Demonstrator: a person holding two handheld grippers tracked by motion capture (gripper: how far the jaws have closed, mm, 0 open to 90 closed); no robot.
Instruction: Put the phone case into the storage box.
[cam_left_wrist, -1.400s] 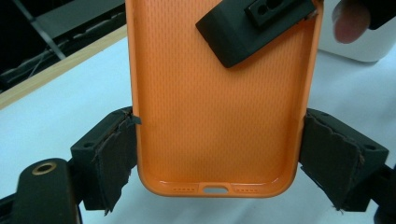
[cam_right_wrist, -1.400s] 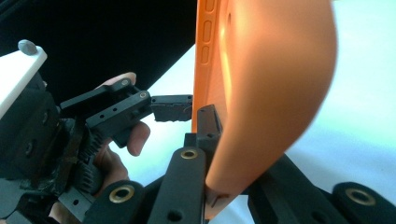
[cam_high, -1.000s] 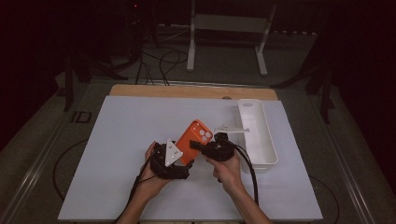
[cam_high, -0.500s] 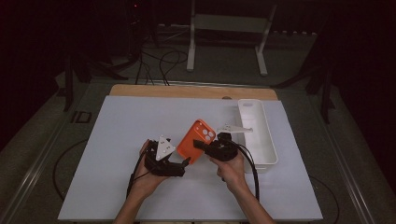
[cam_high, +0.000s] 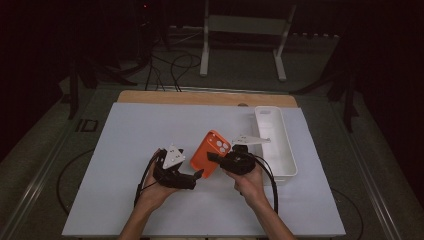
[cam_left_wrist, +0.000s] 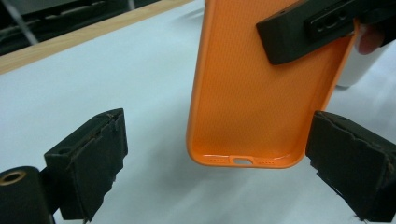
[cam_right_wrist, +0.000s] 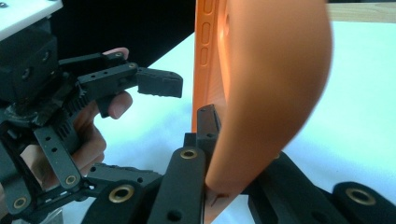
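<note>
**Orange case pinched in my right tool, left tool spread**

My right tool (cam_high: 214, 158) pinches the orange phone case (cam_high: 212, 152) by one edge and holds it tilted above the white worktop (cam_high: 125, 135). My left tool (cam_high: 196, 174) sits just beside the case's lower end, jaws spread and not touching it. A white tray (cam_high: 287, 160) stands near my right hand.

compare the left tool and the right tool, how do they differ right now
The right tool is shut on the orange phone case, gripping its side edge; the left tool is open, jaws spread on either side of the case's bottom end without touching it. The right tool holds the case off the table; the left carries nothing. Both are black, hand-held, and face each other.
</note>
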